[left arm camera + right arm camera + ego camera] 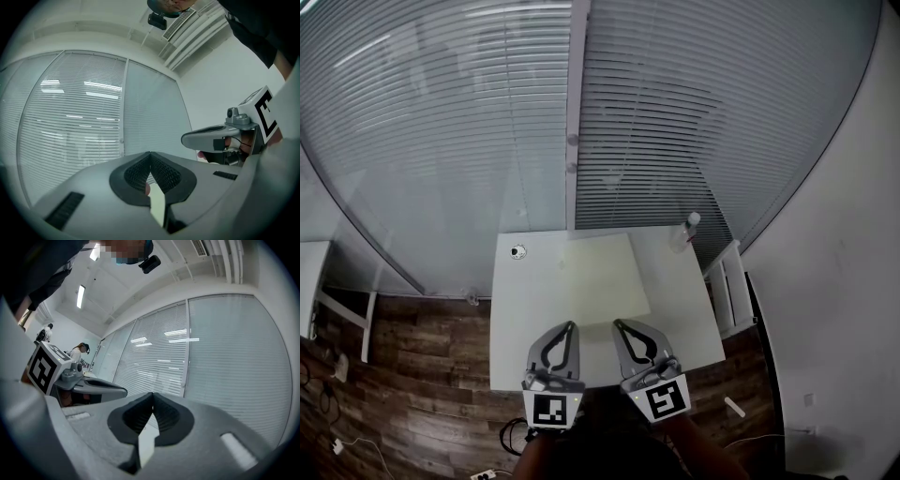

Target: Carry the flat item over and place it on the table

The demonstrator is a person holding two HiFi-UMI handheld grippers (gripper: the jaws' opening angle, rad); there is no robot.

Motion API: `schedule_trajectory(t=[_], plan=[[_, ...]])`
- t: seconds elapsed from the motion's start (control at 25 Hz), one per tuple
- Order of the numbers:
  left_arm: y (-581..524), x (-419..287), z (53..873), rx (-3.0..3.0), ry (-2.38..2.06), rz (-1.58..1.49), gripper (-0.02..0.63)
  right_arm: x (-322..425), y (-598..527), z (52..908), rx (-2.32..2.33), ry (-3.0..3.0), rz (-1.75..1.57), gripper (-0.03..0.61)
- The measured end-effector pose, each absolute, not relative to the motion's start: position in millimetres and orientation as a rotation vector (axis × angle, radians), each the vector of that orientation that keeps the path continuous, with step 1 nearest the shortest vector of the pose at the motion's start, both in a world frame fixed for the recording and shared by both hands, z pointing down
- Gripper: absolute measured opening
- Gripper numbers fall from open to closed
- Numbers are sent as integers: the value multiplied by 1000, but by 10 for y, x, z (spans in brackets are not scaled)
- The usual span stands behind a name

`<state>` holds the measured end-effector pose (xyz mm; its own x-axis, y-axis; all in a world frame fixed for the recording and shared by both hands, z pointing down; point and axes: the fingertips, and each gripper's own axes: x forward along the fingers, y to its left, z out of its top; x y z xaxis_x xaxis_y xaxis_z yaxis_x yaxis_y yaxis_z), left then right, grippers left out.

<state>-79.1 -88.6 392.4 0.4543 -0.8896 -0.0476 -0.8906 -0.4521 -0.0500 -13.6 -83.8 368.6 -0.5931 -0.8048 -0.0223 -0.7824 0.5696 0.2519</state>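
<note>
On the white table the flat sheet lies in the middle, and the left tongs and right tongs are squeezed together just at its near edge, so one little push could slide it crooked.

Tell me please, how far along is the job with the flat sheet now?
Done, it seems: the pale sheet lies flat on the white table. In hand: nothing clearly; the left gripper and right gripper are shut, tips at its near edge. Left: probably only drawing back.
</note>
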Motion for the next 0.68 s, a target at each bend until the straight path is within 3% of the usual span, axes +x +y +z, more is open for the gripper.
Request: schedule_trajectory(t=[0.68], plan=[[-605,-716,3991,-2605,1611,1,-2,-52,-575,3762,1334,-2720,-335,-3]])
